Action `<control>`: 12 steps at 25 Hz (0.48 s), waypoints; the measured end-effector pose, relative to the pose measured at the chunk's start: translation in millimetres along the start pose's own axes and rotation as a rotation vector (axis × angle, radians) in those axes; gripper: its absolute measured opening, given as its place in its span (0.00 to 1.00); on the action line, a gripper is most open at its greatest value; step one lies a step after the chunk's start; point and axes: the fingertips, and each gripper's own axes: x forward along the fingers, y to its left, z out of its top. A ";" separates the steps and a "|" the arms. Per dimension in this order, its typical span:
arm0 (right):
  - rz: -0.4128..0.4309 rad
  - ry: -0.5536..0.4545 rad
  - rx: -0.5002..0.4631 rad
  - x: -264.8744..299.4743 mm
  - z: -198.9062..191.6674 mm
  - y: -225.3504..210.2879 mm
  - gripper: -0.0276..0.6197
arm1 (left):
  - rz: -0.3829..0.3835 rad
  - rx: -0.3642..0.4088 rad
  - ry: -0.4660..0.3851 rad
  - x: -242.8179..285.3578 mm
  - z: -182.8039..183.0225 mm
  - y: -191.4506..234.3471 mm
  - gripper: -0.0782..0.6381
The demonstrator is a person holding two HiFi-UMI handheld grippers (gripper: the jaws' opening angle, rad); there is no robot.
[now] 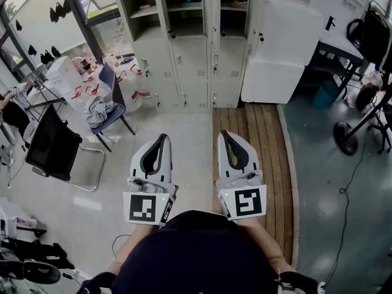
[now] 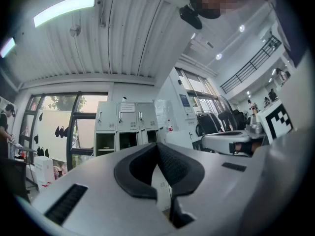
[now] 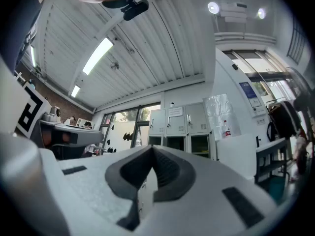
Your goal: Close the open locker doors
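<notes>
A grey locker bank (image 1: 184, 41) stands against the far wall, well ahead of both grippers. Three compartments in one row are open, their doors (image 1: 211, 8) swung outward. My left gripper (image 1: 162, 138) and right gripper (image 1: 224, 134) are held side by side low in the head view, pointing toward the lockers. Both are shut with nothing between the jaws. In the left gripper view the lockers (image 2: 120, 127) show beyond the closed left gripper (image 2: 156, 145). The right gripper view shows the lockers (image 3: 179, 127) past the closed right gripper (image 3: 152, 149).
A large white cabinet (image 1: 278, 48) stands right of the lockers. A wooden floor strip (image 1: 257, 139) runs toward them. On the left are a black chair (image 1: 52, 149), a blue chair with clothes (image 1: 107, 106) and bags (image 1: 92, 78). A fan stand (image 1: 346, 136) and desk (image 1: 343, 41) are on the right.
</notes>
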 end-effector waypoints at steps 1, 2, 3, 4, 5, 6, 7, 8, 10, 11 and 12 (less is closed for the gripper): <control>-0.001 0.001 0.000 0.0 -1.6 -2.4 0.04 | 0.001 -0.001 0.003 1.5 -2.4 -1.3 0.11; -0.002 0.002 0.003 -0.1 -3.0 -4.7 0.04 | 0.003 -0.002 0.006 2.9 -4.6 -2.6 0.11; -0.003 0.002 0.010 -0.2 -4.2 -7.1 0.04 | 0.003 -0.002 0.008 3.9 -6.4 -3.7 0.11; -0.003 0.000 0.024 -0.5 -5.1 -9.1 0.04 | 0.003 -0.003 0.009 4.2 -7.7 -4.5 0.11; -0.002 -0.002 0.042 -0.8 -6.3 -10.8 0.04 | 0.002 -0.004 0.009 3.8 -8.9 -4.8 0.11; -0.001 -0.003 0.061 -0.9 -8.1 -12.0 0.04 | 0.002 -0.005 0.010 3.0 -10.3 -4.5 0.11; 0.000 0.001 0.075 -0.3 -11.0 -13.0 0.04 | 0.005 -0.005 0.013 2.4 -12.4 -3.5 0.11; 0.000 0.010 0.082 1.2 -14.9 -13.6 0.04 | 0.010 -0.005 0.020 2.6 -15.1 -1.7 0.11; 0.003 0.029 0.077 7.5 -22.2 -12.3 0.05 | 0.020 -0.012 0.039 5.7 -21.6 4.0 0.11; 0.009 0.034 0.070 11.7 -24.8 -10.2 0.05 | 0.024 -0.018 0.047 8.0 -25.0 7.7 0.11; 0.018 0.036 0.064 16.4 -27.3 -7.2 0.05 | 0.028 -0.026 0.052 10.3 -28.6 11.6 0.11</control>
